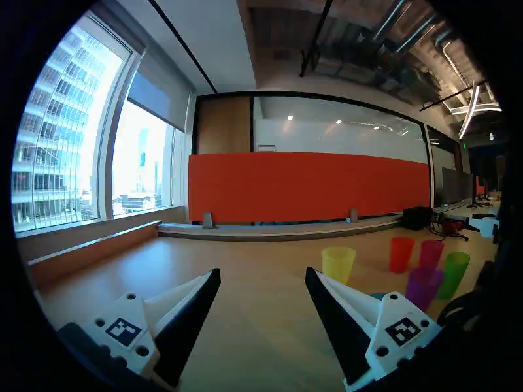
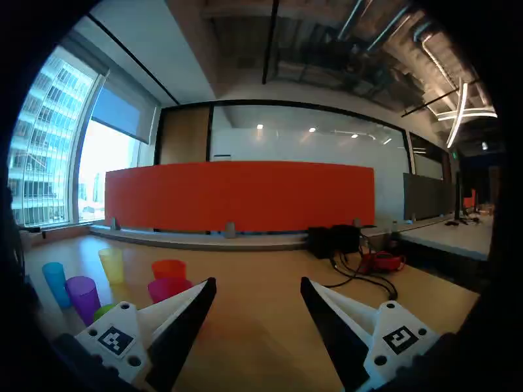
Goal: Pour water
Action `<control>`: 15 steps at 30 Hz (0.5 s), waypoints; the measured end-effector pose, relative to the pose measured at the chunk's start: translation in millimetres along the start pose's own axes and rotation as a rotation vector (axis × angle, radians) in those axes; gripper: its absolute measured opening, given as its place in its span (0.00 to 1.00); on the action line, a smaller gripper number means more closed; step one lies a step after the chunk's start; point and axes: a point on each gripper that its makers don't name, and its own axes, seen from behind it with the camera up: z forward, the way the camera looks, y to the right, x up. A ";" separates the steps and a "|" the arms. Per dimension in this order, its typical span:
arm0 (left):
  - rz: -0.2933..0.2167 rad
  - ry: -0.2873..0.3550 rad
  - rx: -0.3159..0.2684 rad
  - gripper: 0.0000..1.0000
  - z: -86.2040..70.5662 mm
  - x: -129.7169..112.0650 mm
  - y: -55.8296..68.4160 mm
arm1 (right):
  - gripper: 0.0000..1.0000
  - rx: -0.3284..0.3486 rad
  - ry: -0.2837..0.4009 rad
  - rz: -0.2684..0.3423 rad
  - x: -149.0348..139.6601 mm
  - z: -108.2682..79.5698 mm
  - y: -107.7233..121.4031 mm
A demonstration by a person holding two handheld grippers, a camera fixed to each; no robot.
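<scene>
Several translucent plastic cups stand on the wooden table. In the left gripper view a yellow cup [image 1: 338, 263], an orange cup [image 1: 401, 253], a pink cup [image 1: 430, 253], a green cup [image 1: 454, 273] and a purple cup [image 1: 422, 287] sit ahead to the right. My left gripper [image 1: 263, 281] is open and holds nothing, short of the cups. The right gripper view has a blue cup [image 2: 54, 283], purple cup [image 2: 84, 298], yellow cup [image 2: 112, 264], orange cup [image 2: 168, 268] and pink cup [image 2: 167, 288] to the left of my open, unloaded right gripper [image 2: 257, 289].
An orange partition [image 1: 307, 186] runs along the table's far edge. Tall windows [image 1: 65, 150] lie to the left. Black cables and a dark box [image 2: 346, 248] lie on the table at right, beside another desk [image 2: 451, 238]. Bare tabletop [image 2: 261, 326] stretches ahead.
</scene>
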 end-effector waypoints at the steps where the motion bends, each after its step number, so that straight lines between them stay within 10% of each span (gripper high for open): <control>1: 0.000 0.000 0.000 0.96 0.0 0.0 0.0 | 1.00 0.000 0.000 0.000 0.0 0.1 0.1; 15: 0.000 0.000 0.000 0.96 -1.1 0.0 -0.1 | 1.00 0.000 0.000 0.000 -0.3 1.9 0.7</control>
